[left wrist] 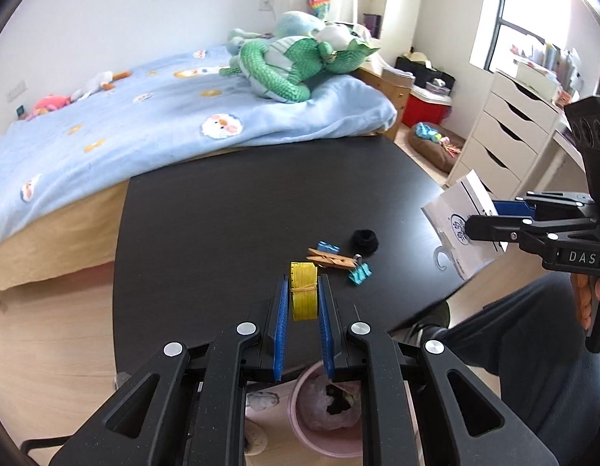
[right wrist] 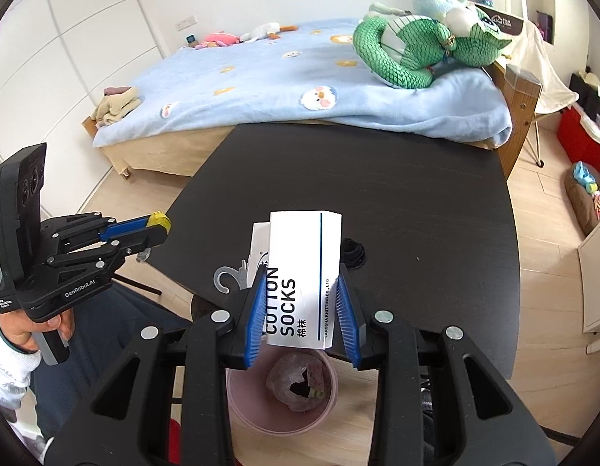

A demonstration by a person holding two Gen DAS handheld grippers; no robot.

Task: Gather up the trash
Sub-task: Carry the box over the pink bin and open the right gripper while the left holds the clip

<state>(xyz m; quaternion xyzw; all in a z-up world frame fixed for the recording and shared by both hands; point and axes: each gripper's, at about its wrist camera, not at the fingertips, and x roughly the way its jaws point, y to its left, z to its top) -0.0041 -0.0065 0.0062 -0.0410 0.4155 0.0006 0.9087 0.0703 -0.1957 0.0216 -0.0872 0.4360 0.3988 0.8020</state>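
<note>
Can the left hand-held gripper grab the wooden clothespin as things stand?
Probably not yet. The left hand-held gripper is shut on the yellow bundle, so its jaws are occupied. The wooden clothespin lies open on the black table, nothing over it.

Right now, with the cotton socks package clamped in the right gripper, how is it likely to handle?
The cotton socks package looks like thin folded card, so probably light and easily creased. The right gripper pinches only its lower end, so it may flex or tilt. Its smooth surface could slip.
</note>
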